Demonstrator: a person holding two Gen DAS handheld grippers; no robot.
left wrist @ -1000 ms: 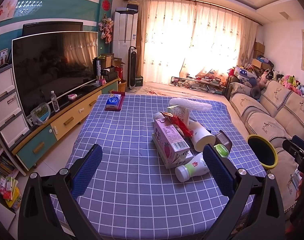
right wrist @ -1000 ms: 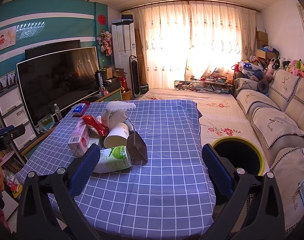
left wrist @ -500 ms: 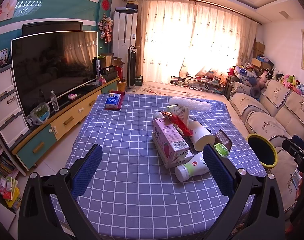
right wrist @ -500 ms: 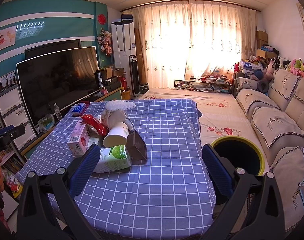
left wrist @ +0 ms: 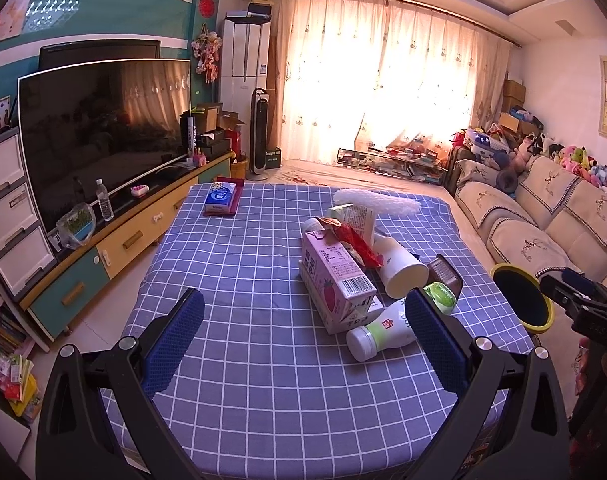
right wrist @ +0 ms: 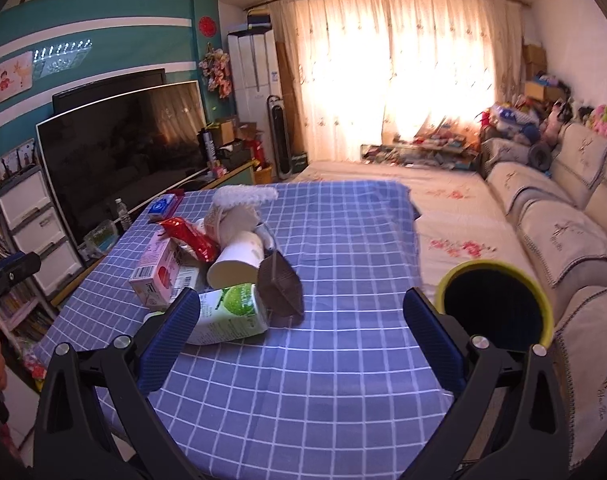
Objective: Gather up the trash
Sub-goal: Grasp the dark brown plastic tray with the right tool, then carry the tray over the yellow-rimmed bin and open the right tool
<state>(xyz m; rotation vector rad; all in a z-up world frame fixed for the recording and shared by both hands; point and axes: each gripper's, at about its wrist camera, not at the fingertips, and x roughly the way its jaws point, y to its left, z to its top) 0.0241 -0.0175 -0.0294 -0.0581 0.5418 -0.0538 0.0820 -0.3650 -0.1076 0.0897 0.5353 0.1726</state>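
A heap of trash lies on the blue checked tablecloth [left wrist: 243, 272]: a pink strawberry milk carton [left wrist: 335, 280], a red wrapper [left wrist: 353, 240], a white paper cup [left wrist: 399, 268] on its side, a white bottle [left wrist: 383, 330], a green-lidded pack [right wrist: 227, 314] and a dark brown box [right wrist: 281, 286]. A yellow-rimmed bin [right wrist: 495, 308] stands off the table's right side. My left gripper [left wrist: 303, 340] is open in front of the heap. My right gripper [right wrist: 301, 332] is open too, low over the cloth, with nothing between its fingers.
A blue tissue pack [left wrist: 221, 198] lies at the table's far left corner. A large TV [left wrist: 103, 136] on a low cabinet runs along the left. A beige sofa [left wrist: 543, 216] lines the right wall. The other gripper's handle [left wrist: 583, 304] shows at the right edge.
The right wrist view has shifted slightly, so the trash heap and bin sit a little closer and blurred. The left gripper has hardly moved. Both stay open.
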